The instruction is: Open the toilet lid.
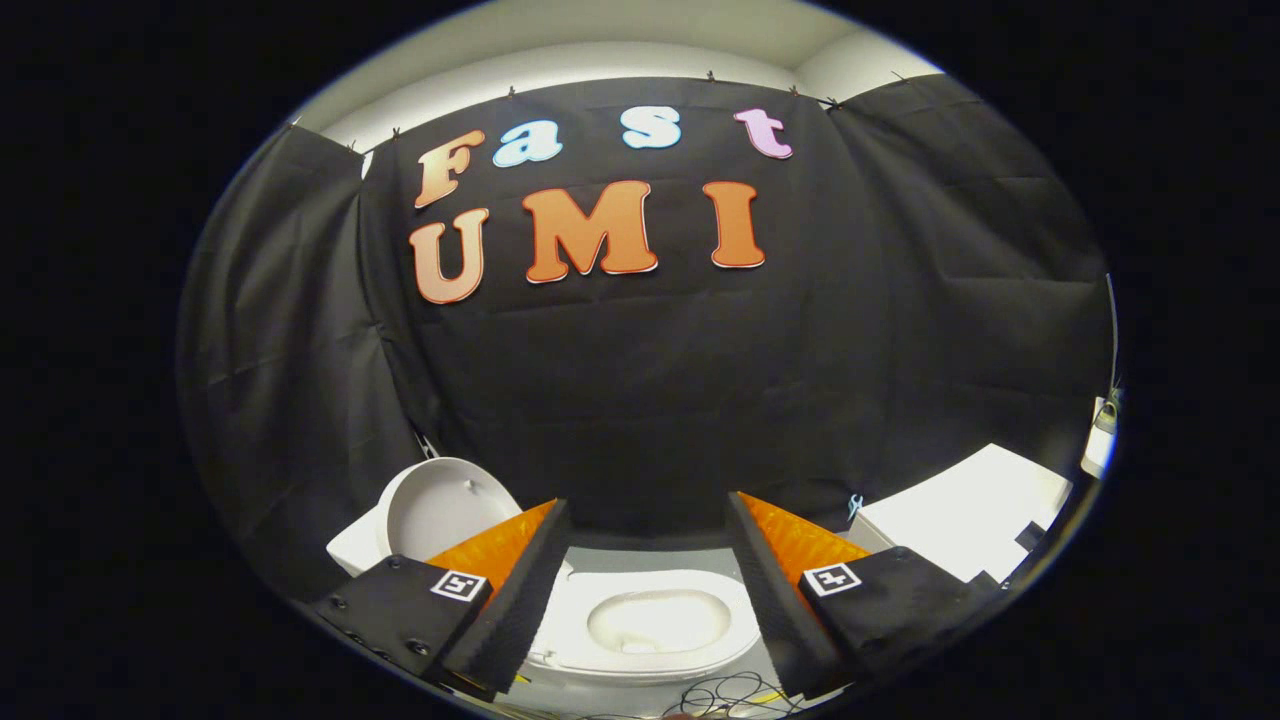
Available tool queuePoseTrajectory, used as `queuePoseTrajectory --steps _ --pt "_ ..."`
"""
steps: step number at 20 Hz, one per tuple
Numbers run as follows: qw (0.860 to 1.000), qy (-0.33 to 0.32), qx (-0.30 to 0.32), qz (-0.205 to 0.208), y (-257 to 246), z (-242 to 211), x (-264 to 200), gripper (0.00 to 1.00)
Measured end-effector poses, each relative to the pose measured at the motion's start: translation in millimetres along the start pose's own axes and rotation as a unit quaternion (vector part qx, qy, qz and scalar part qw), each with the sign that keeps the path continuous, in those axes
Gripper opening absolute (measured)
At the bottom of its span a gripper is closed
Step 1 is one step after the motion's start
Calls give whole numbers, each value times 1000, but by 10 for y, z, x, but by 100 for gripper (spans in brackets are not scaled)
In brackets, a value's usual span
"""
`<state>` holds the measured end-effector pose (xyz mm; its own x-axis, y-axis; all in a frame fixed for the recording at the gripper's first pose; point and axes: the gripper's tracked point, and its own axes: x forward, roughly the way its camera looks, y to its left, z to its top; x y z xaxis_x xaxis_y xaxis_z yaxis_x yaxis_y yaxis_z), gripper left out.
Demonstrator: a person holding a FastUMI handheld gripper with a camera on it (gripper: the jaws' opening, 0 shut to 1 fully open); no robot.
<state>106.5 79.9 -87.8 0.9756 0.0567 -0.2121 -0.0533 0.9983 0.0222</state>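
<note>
1. Your gripper (pixel 648 560) has its fingers spread wide apart, with nothing held between them and nothing touching either one.

2. Between the fingers and below them sits the toilet (pixel 560 640). Its seat (pixel 745 625) lies flat around the bowl, and the bowl (pixel 655 618) is open to view from above, well clear of the fingertips.

3. Beyond your left finger stands the toilet lid (pixel 435 505). It is upright, its rounded inner face turned toward you, and it seems to lean back at the rear of the toilet near the booth's black cloth wall (pixel 650 380). Its lower part is hidden behind the finger, so you cannot see the hinge.

4. Beyond your right finger a flat white block (pixel 970 510) rests near the wall; what it is cannot be told from here.

5. Near you, below the front of the bowl, a loose tangle of thin cables (pixel 730 695) lies on the floor.

6. Judging from how things stand, the lid is already up and the bowl uncovered, so the opening itself looks done. What seems left is only to make sure the lid rests steadily on its own and to keep the fingers clear of it.
</note>
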Motion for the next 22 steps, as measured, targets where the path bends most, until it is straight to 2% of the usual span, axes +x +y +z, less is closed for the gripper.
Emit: queuePoseTrajectory --steps 2,8,22 --pt "1000 -9 6 -4 -24 198 -132 99" --pt "1000 -25 5 -4 -345 393 -175 98" --pt "999 -45 -9 24 -262 584 -347 97"
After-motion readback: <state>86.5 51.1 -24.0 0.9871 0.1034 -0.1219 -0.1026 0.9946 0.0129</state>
